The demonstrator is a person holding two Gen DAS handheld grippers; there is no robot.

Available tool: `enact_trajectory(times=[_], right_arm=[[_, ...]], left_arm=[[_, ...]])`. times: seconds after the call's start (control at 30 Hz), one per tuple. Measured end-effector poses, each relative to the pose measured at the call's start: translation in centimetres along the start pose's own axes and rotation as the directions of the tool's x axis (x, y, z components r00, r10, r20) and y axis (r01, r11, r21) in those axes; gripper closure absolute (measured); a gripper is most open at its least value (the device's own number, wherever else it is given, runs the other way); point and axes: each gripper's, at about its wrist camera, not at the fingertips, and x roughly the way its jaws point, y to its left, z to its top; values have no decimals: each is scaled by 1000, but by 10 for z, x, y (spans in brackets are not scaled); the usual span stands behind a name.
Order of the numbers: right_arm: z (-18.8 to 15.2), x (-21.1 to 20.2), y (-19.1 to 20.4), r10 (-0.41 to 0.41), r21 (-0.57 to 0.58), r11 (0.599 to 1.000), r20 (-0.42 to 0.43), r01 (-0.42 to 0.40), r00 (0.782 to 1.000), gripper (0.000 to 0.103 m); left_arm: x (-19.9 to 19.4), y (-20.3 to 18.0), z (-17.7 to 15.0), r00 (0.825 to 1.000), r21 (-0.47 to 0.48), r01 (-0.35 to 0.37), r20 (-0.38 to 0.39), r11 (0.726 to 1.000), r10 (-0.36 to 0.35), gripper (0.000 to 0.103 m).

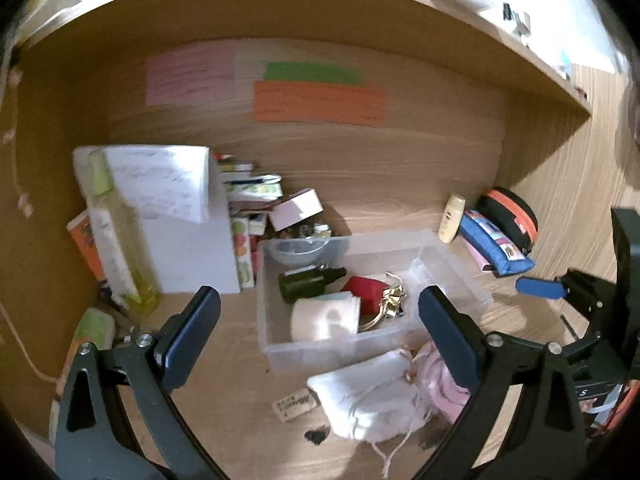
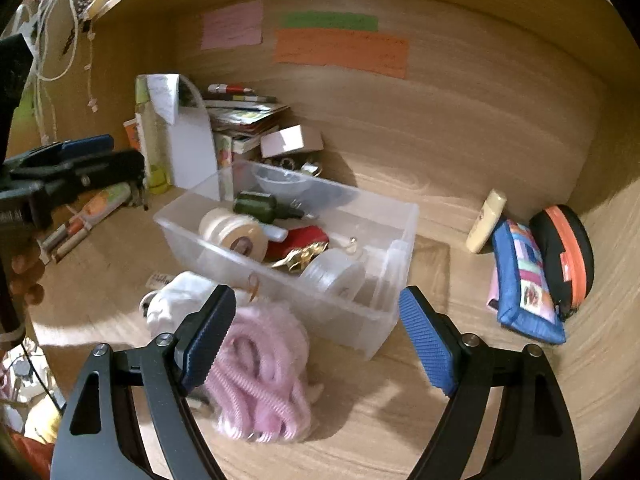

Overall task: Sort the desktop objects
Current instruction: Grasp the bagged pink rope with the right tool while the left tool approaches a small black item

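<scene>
Grippers, two, both with jaws spread wide and holding nothing. Left gripper: blue-padded fingers flank the near part of a clear plastic bin without touching it; no object between the pads. Right gripper: fingers apart, left pad over a pink coiled cord bundle on the counter, whether touching it cannot be told; right pad just short of the bin's near corner. Clear plastic bin, directly ahead of both grippers, contents: dark green dropper bottle lying on its side toward the far end; small clear bowl behind it; roll of white tape; red item mid-bin; gold metal clips beside the red item; clear tape roll at the end nearest the right gripper. Outside the bin, close before the left gripper: white drawstring pouch, next to the pink cord bundle, and a small printed tag flat on the counter. Ahead and left of the grippers: tall yellow-green bottle, white folded paper box, stack of booklets and cards, small white carton. Ahead and right: cream tube leaning, blue patchwork pouch, black case with orange zip, the three near one another. Back wall: pink, green and orange paper notes.
</scene>
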Motion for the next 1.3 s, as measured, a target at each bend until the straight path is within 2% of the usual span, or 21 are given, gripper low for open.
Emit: enact_trajectory(times=[0.07, 0.23, 0.43, 0.53, 0.57, 0.67, 0.77, 0.93, 1.1, 1.3], right_arm=[[-4, -1, 3, 5, 3, 1000, -11, -5, 1000, 21], [-17, 2, 12, 48, 26, 999, -43, -46, 998, 21], [-33, 11, 16, 75, 58, 996, -73, -70, 995, 21], [-39, 16, 16, 92, 72, 994, -95, -85, 991, 21], [-39, 18, 15, 100, 79, 993, -103, -93, 990, 21], [-43, 24, 14, 134, 100, 987, -124, -123, 983, 21], [-45, 31, 18, 150, 102, 985, -140, -136, 979, 21], [-46, 45, 25, 138, 80, 989, -171, -126, 975, 21], [-44, 53, 27, 135, 77, 989, -177, -123, 975, 21], [-43, 57, 31, 111, 34, 994, -184, -106, 977, 22]], left_arm=[[-6, 10, -8, 1000, -25, -15, -7, 1000, 15, 2], [-4, 16, -29, 993, 55, -77, -82, 996, 82, 2], [0, 17, -66, 983, 105, -84, -152, 991, 99, 2], [8, 22, -81, 971, 101, -70, -221, 992, 91, 2], [10, 23, -86, 966, 100, -69, -240, 993, 92, 5], [21, 27, -97, 947, 90, -56, -310, 994, 82, 23], [30, 29, -105, 932, 72, -30, -357, 997, 54, 29], [34, 20, -108, 933, 101, -4, -358, 995, 40, 31], [47, 9, -107, 924, 125, 22, -380, 992, 28, 47], [61, 3, -112, 921, 135, 27, -389, 990, 28, 58]])
